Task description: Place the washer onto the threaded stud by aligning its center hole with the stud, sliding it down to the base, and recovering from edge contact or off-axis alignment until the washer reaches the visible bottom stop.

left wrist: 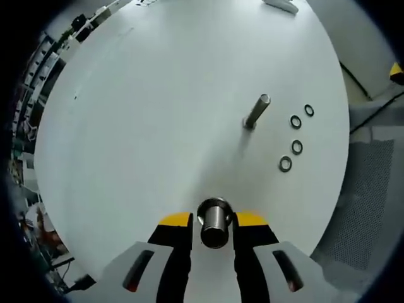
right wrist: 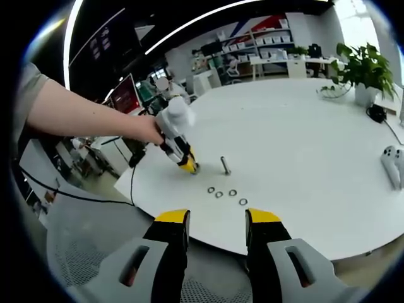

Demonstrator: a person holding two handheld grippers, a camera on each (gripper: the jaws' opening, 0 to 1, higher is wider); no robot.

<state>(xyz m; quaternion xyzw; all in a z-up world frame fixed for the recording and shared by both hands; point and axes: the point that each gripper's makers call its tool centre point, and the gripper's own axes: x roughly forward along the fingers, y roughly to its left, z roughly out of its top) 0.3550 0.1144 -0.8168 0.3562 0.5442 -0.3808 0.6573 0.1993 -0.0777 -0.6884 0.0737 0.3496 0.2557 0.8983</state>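
Observation:
My left gripper [left wrist: 214, 219] is shut on a short metal cylinder [left wrist: 214, 224], held upright between its yellow-tipped jaws close above the white round table [left wrist: 139, 139]. Beyond it a threaded stud [left wrist: 257, 112] stands on the table. Several dark washers lie in a row to its right, the nearest washer [left wrist: 285, 164] closest to me. In the right gripper view a person's hand holds the left gripper [right wrist: 189, 166] down at the table, just left of the stud [right wrist: 225, 165], with the washers [right wrist: 233, 192] in front. My right gripper [right wrist: 218, 218] hangs open and holds nothing, off the table's near edge.
A white controller [right wrist: 394, 165] lies at the table's right side, a black object [right wrist: 377, 113] and a potted plant [right wrist: 363, 66] farther back. Shelves and monitors stand behind the table. A grey mesh surface [left wrist: 372, 183] lies beside the table edge.

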